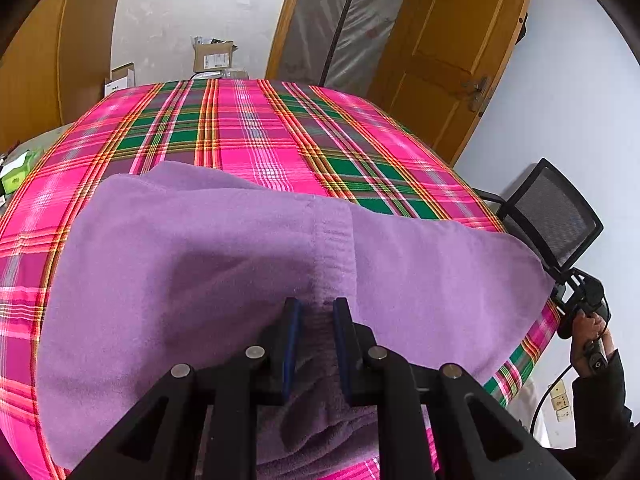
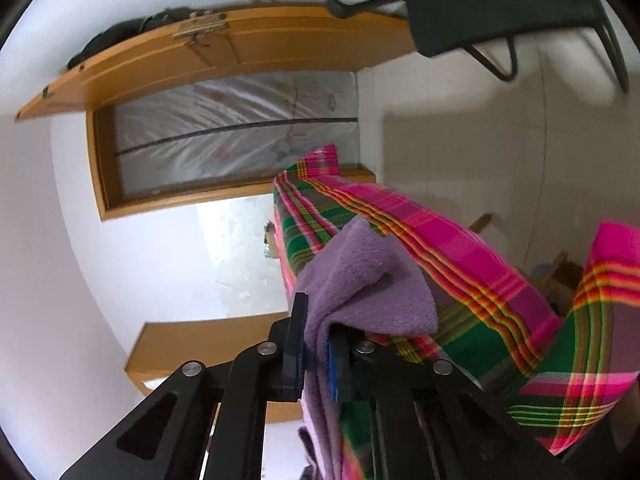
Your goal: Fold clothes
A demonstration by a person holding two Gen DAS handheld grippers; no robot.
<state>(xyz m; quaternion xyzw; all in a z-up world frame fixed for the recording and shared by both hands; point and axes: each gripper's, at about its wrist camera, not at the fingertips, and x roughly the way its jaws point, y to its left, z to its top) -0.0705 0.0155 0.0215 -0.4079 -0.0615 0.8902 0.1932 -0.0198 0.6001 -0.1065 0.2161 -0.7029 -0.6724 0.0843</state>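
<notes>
A purple fleece garment [image 1: 208,264] lies spread over a table under a pink, green and orange plaid cloth [image 1: 256,128]. My left gripper [image 1: 316,312] is shut on a ribbed purple edge at the garment's near side. In the left wrist view my right gripper [image 1: 560,292] shows at the garment's far right corner, held by a person's hand [image 1: 588,336]. The right wrist view is rolled sideways: my right gripper [image 2: 318,328] is shut on a bunched purple corner [image 2: 360,280], with the plaid cloth [image 2: 460,264] hanging beside it over the table edge.
A black mesh office chair [image 1: 552,216] stands off the table's right side. A wooden door [image 1: 452,44] is behind, next to a plastic-wrapped mattress [image 1: 344,28]. Cardboard boxes [image 1: 212,56] sit beyond the far edge and a green packet [image 1: 20,168] at the left.
</notes>
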